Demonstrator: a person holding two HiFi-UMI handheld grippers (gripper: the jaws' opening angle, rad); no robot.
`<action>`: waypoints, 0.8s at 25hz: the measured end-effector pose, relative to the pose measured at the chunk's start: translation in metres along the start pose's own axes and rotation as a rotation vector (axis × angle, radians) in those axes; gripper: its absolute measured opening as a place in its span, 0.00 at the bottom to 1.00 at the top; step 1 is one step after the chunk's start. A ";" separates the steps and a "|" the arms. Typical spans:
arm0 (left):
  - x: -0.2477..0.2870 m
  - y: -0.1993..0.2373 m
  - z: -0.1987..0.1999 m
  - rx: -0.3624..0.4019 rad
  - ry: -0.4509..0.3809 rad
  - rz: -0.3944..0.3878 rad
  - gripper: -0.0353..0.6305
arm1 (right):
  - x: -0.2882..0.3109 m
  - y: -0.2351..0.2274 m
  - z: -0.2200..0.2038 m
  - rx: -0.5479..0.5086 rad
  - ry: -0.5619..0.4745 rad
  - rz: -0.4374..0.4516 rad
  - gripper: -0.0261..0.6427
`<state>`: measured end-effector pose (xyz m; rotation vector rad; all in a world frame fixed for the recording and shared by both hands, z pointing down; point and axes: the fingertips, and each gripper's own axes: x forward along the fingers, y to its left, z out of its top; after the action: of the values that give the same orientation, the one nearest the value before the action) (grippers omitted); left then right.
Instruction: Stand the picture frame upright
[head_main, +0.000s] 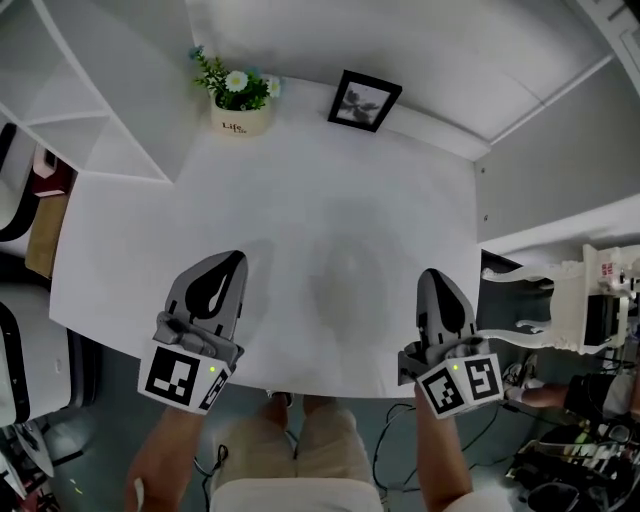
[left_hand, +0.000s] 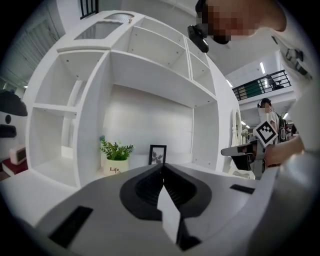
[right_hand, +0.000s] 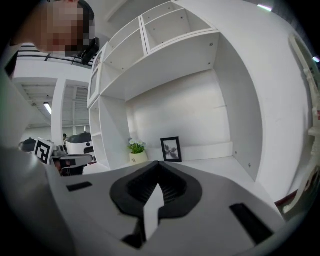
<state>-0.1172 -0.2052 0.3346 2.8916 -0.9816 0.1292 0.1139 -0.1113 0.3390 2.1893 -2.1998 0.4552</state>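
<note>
A black picture frame (head_main: 364, 101) stands upright against the back wall of the white desk (head_main: 300, 230); it also shows in the left gripper view (left_hand: 157, 154) and the right gripper view (right_hand: 171, 149). My left gripper (head_main: 236, 258) hovers over the desk's front left, shut and empty, its jaws meeting (left_hand: 162, 166). My right gripper (head_main: 432, 275) hovers at the front right, also shut with nothing in it (right_hand: 158, 163). Both are far from the frame.
A small potted plant (head_main: 240, 100) in a cream pot stands left of the frame at the back. White shelving (head_main: 90, 90) rises on the left, and a side wall (head_main: 560, 150) bounds the desk's right. A person's legs are at the front edge.
</note>
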 end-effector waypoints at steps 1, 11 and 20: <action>-0.008 -0.003 0.001 -0.004 -0.006 0.005 0.08 | -0.008 0.002 -0.001 0.003 -0.001 -0.002 0.05; -0.071 -0.025 0.015 -0.060 -0.059 0.060 0.08 | -0.066 0.028 0.016 0.040 -0.030 -0.010 0.05; -0.092 -0.044 0.034 -0.125 -0.097 0.071 0.08 | -0.109 0.050 0.024 0.001 -0.001 -0.025 0.05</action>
<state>-0.1613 -0.1181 0.2888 2.7732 -1.0678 -0.0658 0.0730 -0.0102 0.2833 2.2158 -2.1703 0.4545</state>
